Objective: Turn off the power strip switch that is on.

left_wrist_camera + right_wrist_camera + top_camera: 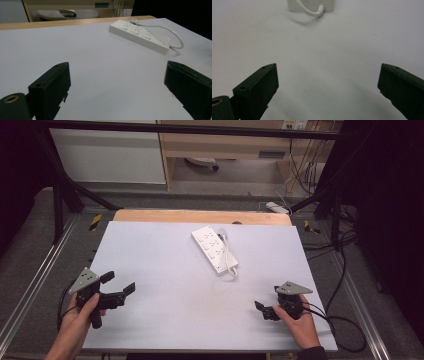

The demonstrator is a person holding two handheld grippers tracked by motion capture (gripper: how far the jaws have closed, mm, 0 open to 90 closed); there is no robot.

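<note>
Both hand-held grippers [118, 284] [266, 306] gape, flanking power strip [214, 250].

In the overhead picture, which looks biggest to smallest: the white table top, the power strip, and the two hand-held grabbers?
1. White table top, by far.
2. Power strip.
3. Left gripper and right gripper: about alike, not ranked. They sit nearer the camera than the strip, so that gap is unsure.

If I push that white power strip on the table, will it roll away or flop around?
Probably not roll: the power strip is a flat, long box lying on the table, so it should slide instead. Its body looks like hard plastic, likely stiff. The white cord curls in a loop beside it, so that part is probably bendy and may drag or swing behind.
</note>
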